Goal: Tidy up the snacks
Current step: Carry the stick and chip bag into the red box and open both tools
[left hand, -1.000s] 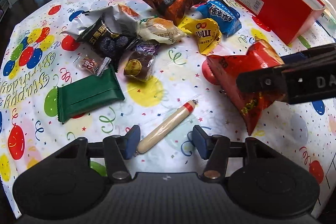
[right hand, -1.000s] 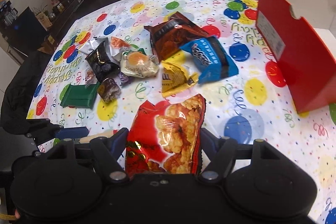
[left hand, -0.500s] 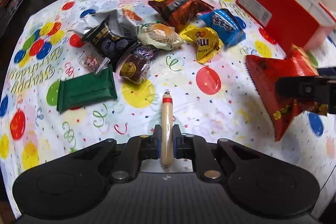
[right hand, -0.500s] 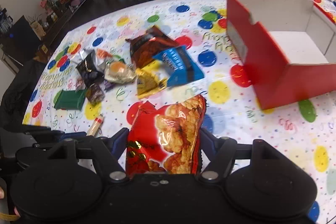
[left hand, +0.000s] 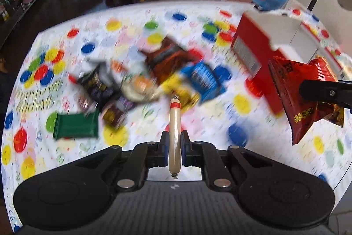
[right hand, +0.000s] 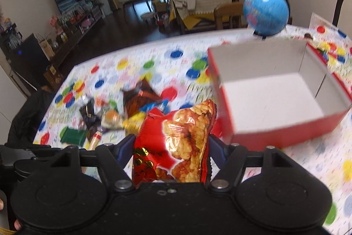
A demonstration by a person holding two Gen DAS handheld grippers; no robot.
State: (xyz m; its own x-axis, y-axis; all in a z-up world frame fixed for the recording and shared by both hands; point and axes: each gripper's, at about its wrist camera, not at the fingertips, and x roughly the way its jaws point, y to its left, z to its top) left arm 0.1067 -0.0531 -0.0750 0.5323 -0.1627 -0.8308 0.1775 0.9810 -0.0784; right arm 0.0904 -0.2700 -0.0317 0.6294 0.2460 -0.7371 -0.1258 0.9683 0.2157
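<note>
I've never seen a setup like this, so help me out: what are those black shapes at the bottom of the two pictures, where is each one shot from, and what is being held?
There is no robot here. A person holds a two-finger tool in each hand, and each tool carries a wide-angle camera looking along its fingers.

In the left-hand view, the left gripper is shut on a thin sausage stick.

In the right-hand view, the right gripper clamps a red chip bag near an open red box, whose floor is bare.

More snack packets, blurred, lie on the balloon-print tablecloth. A small globe stands behind the box.
</note>
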